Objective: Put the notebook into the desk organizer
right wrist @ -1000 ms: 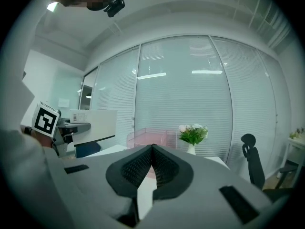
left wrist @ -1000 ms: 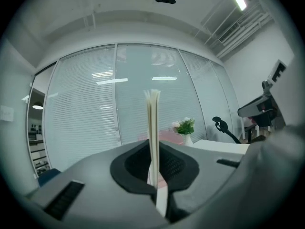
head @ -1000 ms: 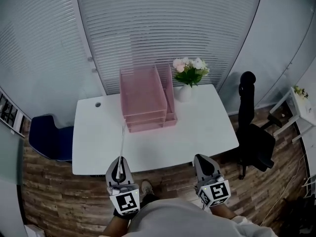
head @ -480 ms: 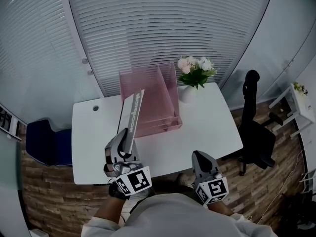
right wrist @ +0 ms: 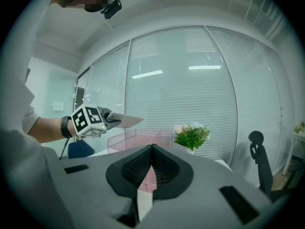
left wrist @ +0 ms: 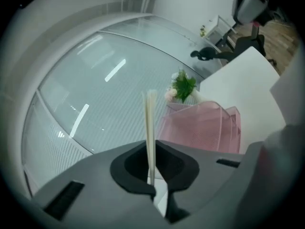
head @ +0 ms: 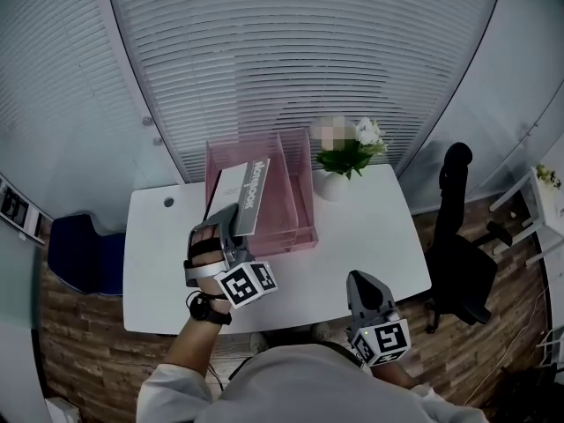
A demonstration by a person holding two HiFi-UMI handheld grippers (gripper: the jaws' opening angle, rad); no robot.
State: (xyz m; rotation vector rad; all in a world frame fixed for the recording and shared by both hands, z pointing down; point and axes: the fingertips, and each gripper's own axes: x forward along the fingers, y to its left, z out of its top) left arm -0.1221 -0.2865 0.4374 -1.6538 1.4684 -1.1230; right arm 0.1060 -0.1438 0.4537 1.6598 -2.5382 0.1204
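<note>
A thin grey notebook (head: 242, 196) is clamped by one edge in my left gripper (head: 222, 217), which is shut on it. The notebook is tilted with its cover showing and hangs over the left part of the pink mesh desk organizer (head: 286, 210) on the white table (head: 370, 227). In the left gripper view the notebook (left wrist: 150, 128) is edge-on between the pads, with the organizer (left wrist: 205, 128) beyond. My right gripper (head: 363, 286) is shut and holds nothing, near the table's front edge. In the right gripper view the notebook (right wrist: 126, 121) pokes out past the left gripper's marker cube.
A white vase of flowers (head: 348, 157) stands right beside the organizer at the back of the table. A black office chair (head: 458, 236) is at the table's right end and a blue chair (head: 79, 254) at its left. Blinds cover the glass wall behind.
My left gripper has moved forward over the table to the organizer and rolled, so the notebook went from upright and edge-on to tilted with its cover showing. The right gripper shifted slightly.
</note>
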